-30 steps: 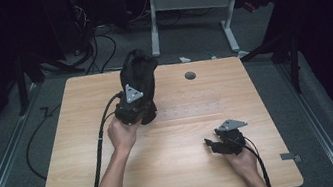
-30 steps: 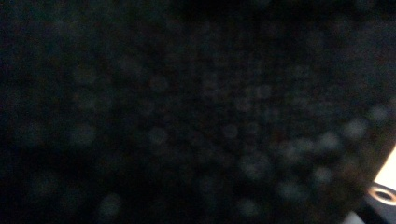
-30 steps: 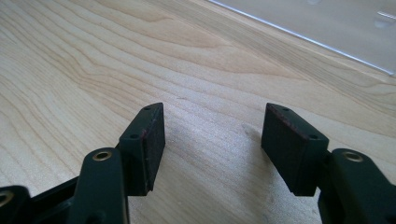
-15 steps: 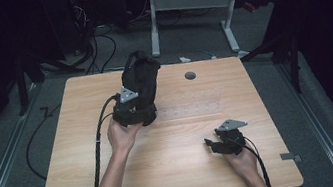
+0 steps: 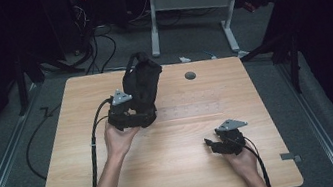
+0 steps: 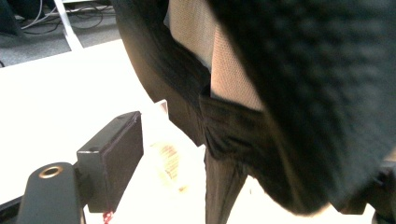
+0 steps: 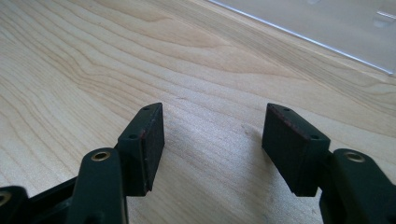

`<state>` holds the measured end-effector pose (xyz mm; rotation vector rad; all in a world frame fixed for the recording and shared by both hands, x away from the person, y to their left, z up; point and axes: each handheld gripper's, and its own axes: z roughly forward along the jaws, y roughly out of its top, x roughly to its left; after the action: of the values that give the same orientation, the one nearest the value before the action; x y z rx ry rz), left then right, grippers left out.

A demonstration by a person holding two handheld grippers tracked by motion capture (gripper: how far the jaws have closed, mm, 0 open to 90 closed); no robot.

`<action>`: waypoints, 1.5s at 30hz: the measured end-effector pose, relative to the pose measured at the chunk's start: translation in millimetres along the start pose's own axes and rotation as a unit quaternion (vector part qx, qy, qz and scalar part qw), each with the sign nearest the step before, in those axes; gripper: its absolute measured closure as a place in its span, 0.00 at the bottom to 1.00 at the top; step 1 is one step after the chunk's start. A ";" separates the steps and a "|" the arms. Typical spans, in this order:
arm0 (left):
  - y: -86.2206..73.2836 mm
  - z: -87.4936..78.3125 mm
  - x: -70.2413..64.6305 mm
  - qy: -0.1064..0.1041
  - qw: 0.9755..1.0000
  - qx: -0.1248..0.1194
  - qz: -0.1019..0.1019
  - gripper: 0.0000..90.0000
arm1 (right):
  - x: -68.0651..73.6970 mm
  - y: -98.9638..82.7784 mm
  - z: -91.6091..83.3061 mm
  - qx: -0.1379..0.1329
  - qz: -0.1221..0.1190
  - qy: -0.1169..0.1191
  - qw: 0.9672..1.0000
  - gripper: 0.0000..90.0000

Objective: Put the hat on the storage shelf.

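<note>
Nearest me, the right gripper [image 5: 219, 142] rests low on the wooden table [image 5: 193, 180], its jaws spread wide over bare wood with nothing between them. Farther in, the left gripper [image 5: 130, 114] sits against the foot of a black bag [image 5: 141, 83] standing upright toward the table's far edge. Its jaws have just been opening and now stand wide, the bag's dark fabric hanging loose between them, one pad clear of it.
</note>
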<state>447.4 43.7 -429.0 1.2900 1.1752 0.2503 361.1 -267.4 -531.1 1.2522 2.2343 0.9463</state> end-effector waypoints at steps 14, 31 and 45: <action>-1.6 -26.7 9.4 0.002 1.000 -0.005 -0.007 0.20 | -0.1 0.0 0.1 -0.001 -0.001 0.000 1.000 0.43; -6.6 -60.1 21.1 0.003 0.999 -0.018 -0.028 0.24 | 0.4 0.1 0.1 0.000 0.002 0.000 1.000 0.43; -16.1 -77.0 24.0 0.007 1.000 -0.023 -0.018 0.26 | 0.8 0.1 0.1 0.001 0.004 0.000 1.000 0.43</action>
<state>391.1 102.1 -442.3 1.2275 1.1970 0.2598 360.8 -266.7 -531.1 1.2629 2.2310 0.9478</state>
